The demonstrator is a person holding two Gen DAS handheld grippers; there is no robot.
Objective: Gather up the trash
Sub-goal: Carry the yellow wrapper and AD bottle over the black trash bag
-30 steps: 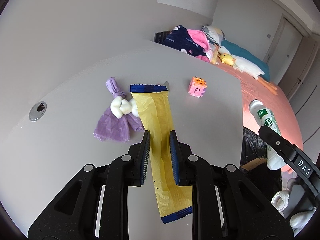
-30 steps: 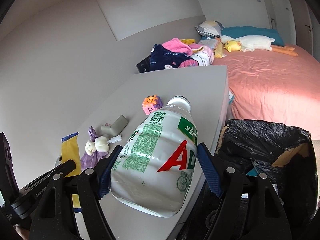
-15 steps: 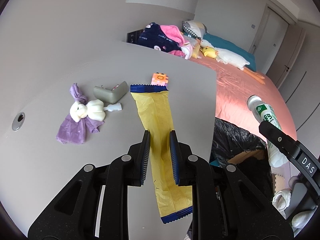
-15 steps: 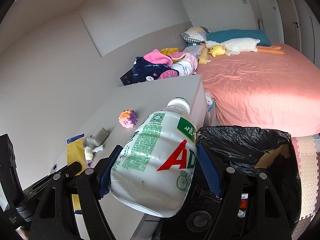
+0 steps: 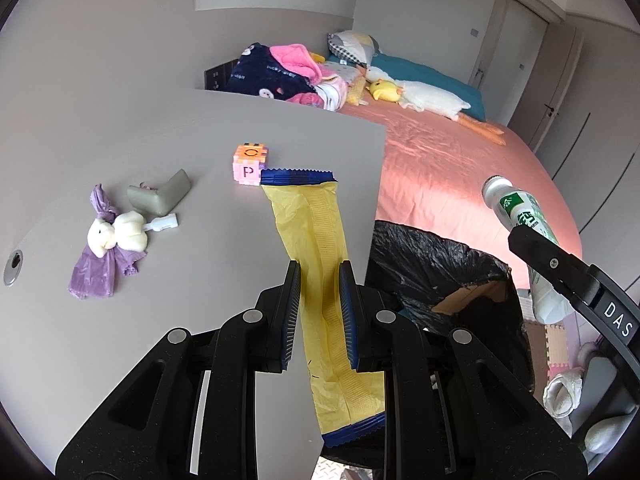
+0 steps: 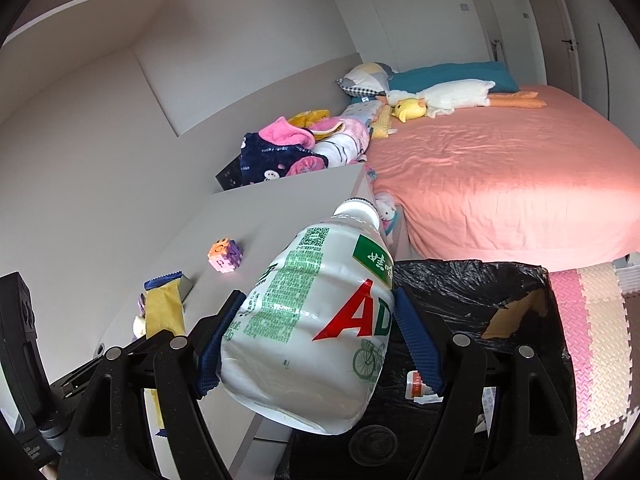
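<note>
My left gripper is shut on a long yellow wrapper with blue ends, held above the right edge of the grey desk. The same yellow wrapper shows at the left of the right wrist view. My right gripper is shut on a white plastic bottle with green print and red letters, its cap pointing away. That white bottle appears at the right of the left wrist view. A bin lined with a black bag stands on the floor beside the desk, just beyond and below the bottle; black bag.
On the desk lie a purple bag with white tissue, a grey angled piece and an orange-pink toy cube. A bed with a pink sheet, plush toys and folded clothes is behind. Foam floor mats lie right of the bin.
Both grippers have moved rightward along the desk toward the bin, each keeping its hold. The black bag has come into fuller view; the desk items have slid left in view.
</note>
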